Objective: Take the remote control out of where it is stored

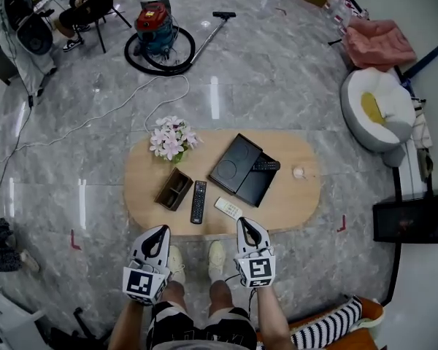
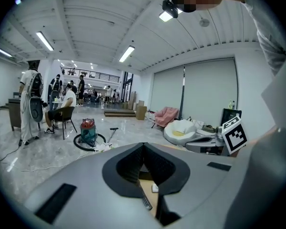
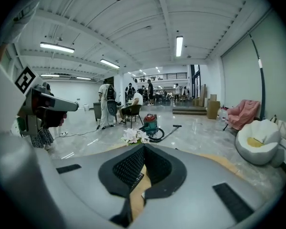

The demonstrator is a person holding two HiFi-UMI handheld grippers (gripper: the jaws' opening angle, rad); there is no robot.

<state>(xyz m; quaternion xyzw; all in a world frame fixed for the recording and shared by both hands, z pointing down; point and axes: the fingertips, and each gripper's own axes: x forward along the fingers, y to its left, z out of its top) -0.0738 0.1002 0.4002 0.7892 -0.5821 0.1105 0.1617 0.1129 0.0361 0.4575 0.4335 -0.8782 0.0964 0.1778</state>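
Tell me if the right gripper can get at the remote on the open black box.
Probably yes: the box is open and nothing covers the remote, but the right gripper is shut and not yet near it.

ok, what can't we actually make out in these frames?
- Black box, head view: too small to tell whether the remote lies inside or on its edge.
- Brown holder, head view: compartments dark, contents unclear.
- Small white item, head view: too small to identify.
- Table, gripper views: mostly hidden behind left gripper and right gripper.
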